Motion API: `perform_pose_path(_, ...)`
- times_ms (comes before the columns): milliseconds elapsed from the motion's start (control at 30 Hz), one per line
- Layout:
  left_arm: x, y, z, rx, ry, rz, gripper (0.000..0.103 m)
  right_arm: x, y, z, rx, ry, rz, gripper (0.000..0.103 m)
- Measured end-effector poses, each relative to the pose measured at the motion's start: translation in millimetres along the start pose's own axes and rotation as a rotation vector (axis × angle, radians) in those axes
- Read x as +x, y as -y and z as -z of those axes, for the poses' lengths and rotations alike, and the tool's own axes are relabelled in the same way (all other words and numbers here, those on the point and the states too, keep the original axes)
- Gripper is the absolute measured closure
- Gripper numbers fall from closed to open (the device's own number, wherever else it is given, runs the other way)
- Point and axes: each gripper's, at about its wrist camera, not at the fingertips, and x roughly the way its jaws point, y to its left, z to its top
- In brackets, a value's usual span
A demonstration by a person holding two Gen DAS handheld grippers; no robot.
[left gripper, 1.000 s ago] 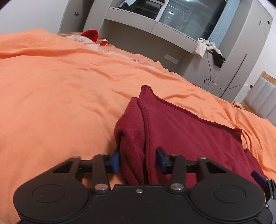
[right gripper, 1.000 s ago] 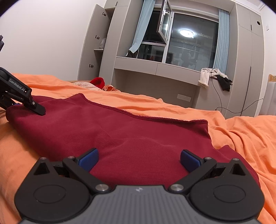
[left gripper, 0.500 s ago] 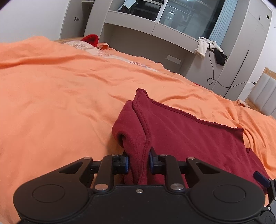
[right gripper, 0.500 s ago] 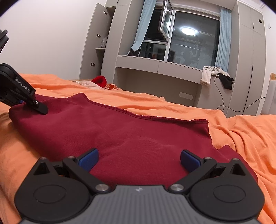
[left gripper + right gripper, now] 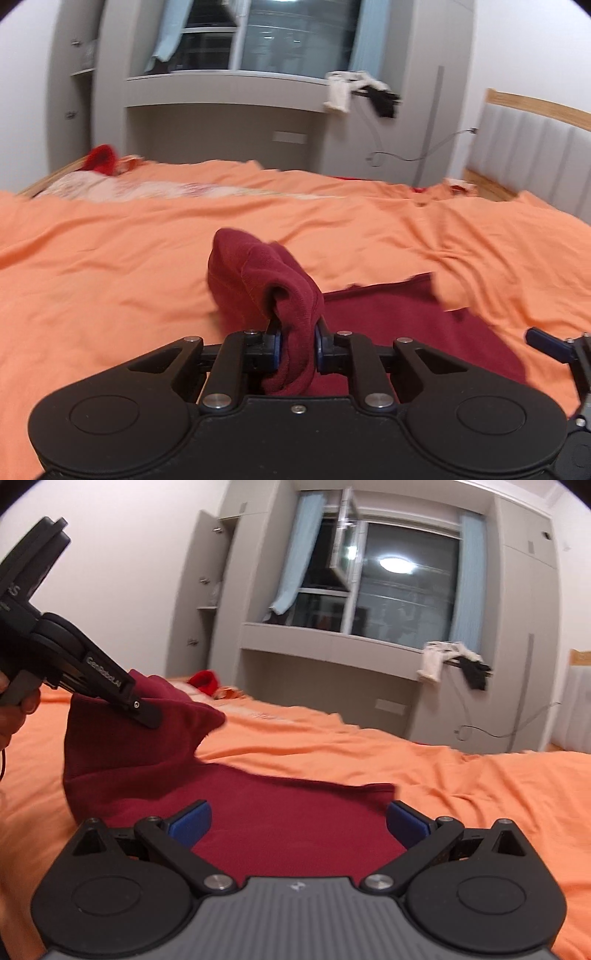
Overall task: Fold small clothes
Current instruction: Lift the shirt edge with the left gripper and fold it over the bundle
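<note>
One garment [image 5: 258, 288] edge in left gripper [image 5: 297, 349].

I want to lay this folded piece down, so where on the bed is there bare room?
The orange bedspread is bare left of the dark red garment, up to the pale printed cloth at the far edge. Another open stretch runs beyond the garment toward the padded headboard. It is crowded near both grippers, where the garment lies and the left gripper holds its bunched corner.

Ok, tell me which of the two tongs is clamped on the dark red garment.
The left tongs: closed on a bunched edge of the dark red garment, lifting it off the orange bedspread. The right tongs stand wide open over the cloth.
</note>
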Motion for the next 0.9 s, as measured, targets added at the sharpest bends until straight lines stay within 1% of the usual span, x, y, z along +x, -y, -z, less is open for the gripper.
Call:
perform_pose_path(100,6.8,31.3,-1.1,0.037,-0.013,0.055,0.086,-4.9,27.3,-0.3,0.029,-0.009,0.065,0.000)
perform_pose_path(233,21.1,66.7,17.9,0.128,-0.063,0.096,0.086,-11.6,59.5,5.2,0.064,-0.033,0.143,0.000)
perform_pose_path(333,30.5,83.6,39.4,0.217,-0.083,0.081,0.085,-15.8,76.7,13.3,0.108,-0.048,0.167,0.000)
perform_pose_path(433,30.3,92.2,55.6,0.294,-0.081,0.064,0.083,-18.1,85.9,20.9,0.136,-0.066,0.161,0.000)
perform_pose_path(500,26.2,89.2,59.6,0.314,-0.070,0.075,0.074,-17.2,88.2,23.8,0.150,-0.079,0.146,0.000)
perform_pose_path(567,21.0,82.7,59.1,0.294,-0.065,0.113,0.051,-16.4,91.0,23.9,0.175,-0.086,0.129,0.000)
perform_pose_path(600,17.2,78.9,59.4,0.275,-0.058,0.135,0.046,-16.5,93.4,23.0,0.189,-0.087,0.123,0.000)
perform_pose_path(667,10.4,73.1,60.3,0.238,-0.030,0.174,0.028,-16.5,94.4,21.7,0.220,-0.084,0.118,0.000)
perform_pose_path(767,-2.6,65.5,62.4,0.189,0.025,0.233,0.016,-14.2,100.0,20.6,0.263,-0.091,0.117,0.000)
perform_pose_path(800,-7.4,64.0,62.3,0.178,0.046,0.244,0.014,-13.4,102.1,20.8,0.274,-0.095,0.122,0.000)
perform_pose_path(833,-12.7,63.1,62.4,0.171,0.067,0.256,0.010,-13.9,104.7,22.2,0.284,-0.098,0.125,0.000)
perform_pose_path(867,-17.9,62.8,62.7,0.169,0.088,0.263,0.007,-12.6,106.1,22.7,0.292,-0.100,0.125,0.000)
perform_pose_path(900,-24.7,61.9,63.4,0.172,0.114,0.262,0.005,-9.7,104.7,22.8,0.301,-0.102,0.123,0.000)
